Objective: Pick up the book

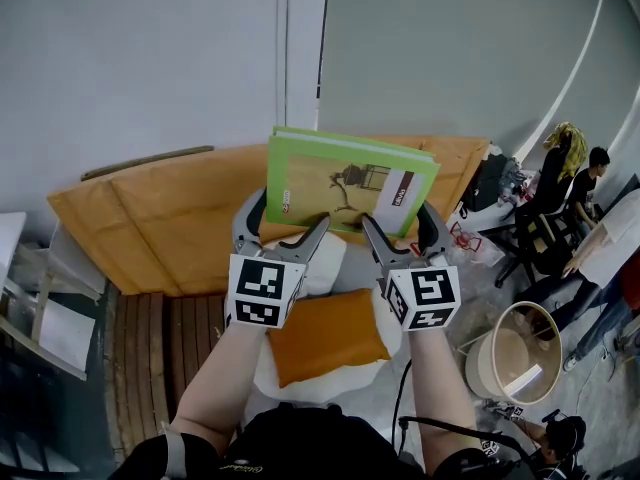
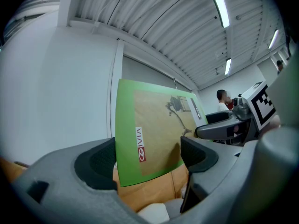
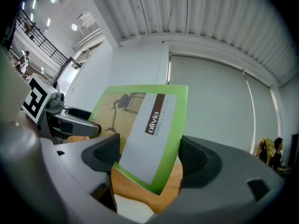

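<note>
A green book (image 1: 345, 183) with a tan cover picture and a grey label hangs tilted in the air, its cover facing me. My left gripper (image 1: 290, 213) holds its lower left corner and my right gripper (image 1: 397, 218) its lower right corner. In the left gripper view the book (image 2: 149, 134) fills the gap of the left gripper (image 2: 148, 155), one pad on its side edge, the other at its bottom edge. The right gripper view shows the book (image 3: 145, 139) wedged the same way in the right gripper (image 3: 147, 155). Nothing else supports the book.
A wide orange cushion (image 1: 170, 208) lies behind and below the book against a grey wall. An orange pillow (image 1: 325, 336) sits on a white seat under my arms. Wooden slats (image 1: 160, 338) are at the left. A round wooden tub (image 1: 515, 353) and people (image 1: 560, 173) are at the right.
</note>
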